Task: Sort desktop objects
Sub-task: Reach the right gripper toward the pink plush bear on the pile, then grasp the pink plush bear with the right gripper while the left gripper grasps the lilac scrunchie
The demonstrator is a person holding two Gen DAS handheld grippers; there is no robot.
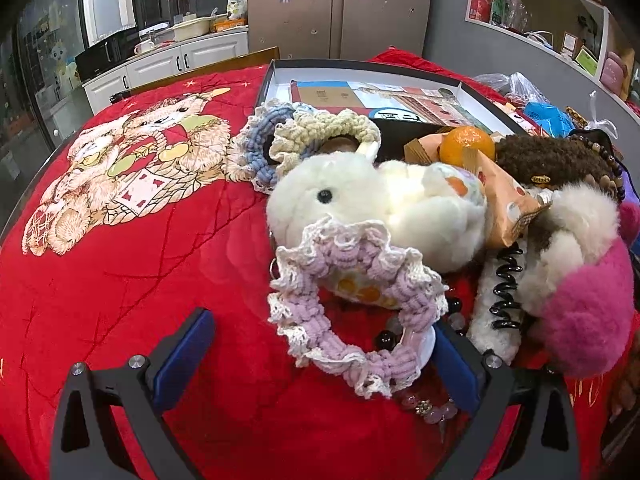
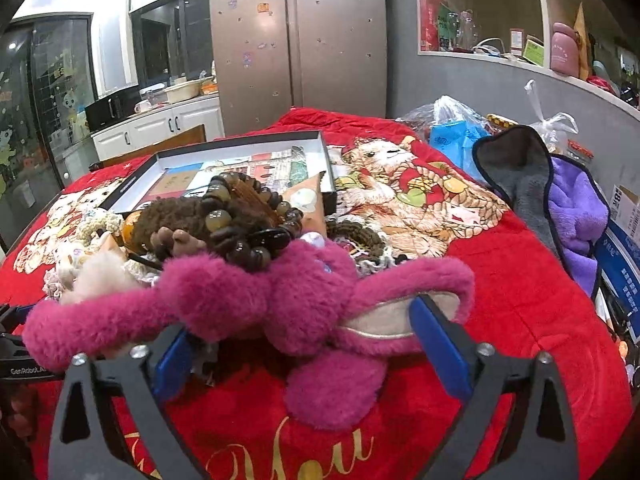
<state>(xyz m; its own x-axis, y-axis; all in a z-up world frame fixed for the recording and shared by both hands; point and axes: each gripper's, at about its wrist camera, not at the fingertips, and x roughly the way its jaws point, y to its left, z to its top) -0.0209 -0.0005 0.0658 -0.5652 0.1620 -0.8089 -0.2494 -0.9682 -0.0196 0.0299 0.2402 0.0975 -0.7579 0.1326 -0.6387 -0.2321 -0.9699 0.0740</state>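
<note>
- Left gripper (image 1: 320,344): jaws spread wide, gripping nothing. The lilac crocheted scrunchie (image 1: 352,308) sits between the blue pads, nearer the right pad; contact unclear.
- Right gripper (image 2: 308,340): jaws wide open too, straddling the magenta plush toy (image 2: 304,304). Left pad is tucked under a plush limb, right pad rests against the toy's pale ear lining — not clamped.
- Just past the scrunchie: white plush toy (image 1: 376,200) lying on its side, black spiral hair tie (image 1: 506,288) beside it, loose beads (image 1: 428,408) on the cloth near the right pad.
- Behind that, the pile: blue-and-cream crocheted scrunchies (image 1: 288,144), an orange (image 1: 466,144), a printed snack bag (image 1: 508,204), brown plush toy (image 1: 552,156) with a wooden bead bracelet (image 2: 240,224) draped over it.
- Everything sits on the red teddy-bear blanket (image 1: 120,240); pile is mid-surface, toward the right edge in the left view.
- Shallow black box (image 2: 240,164) lies open at the far edge, printed cards inside.
- Far right corner — plastic bags (image 2: 460,128), grey-and-purple cloth (image 2: 560,200).
</note>
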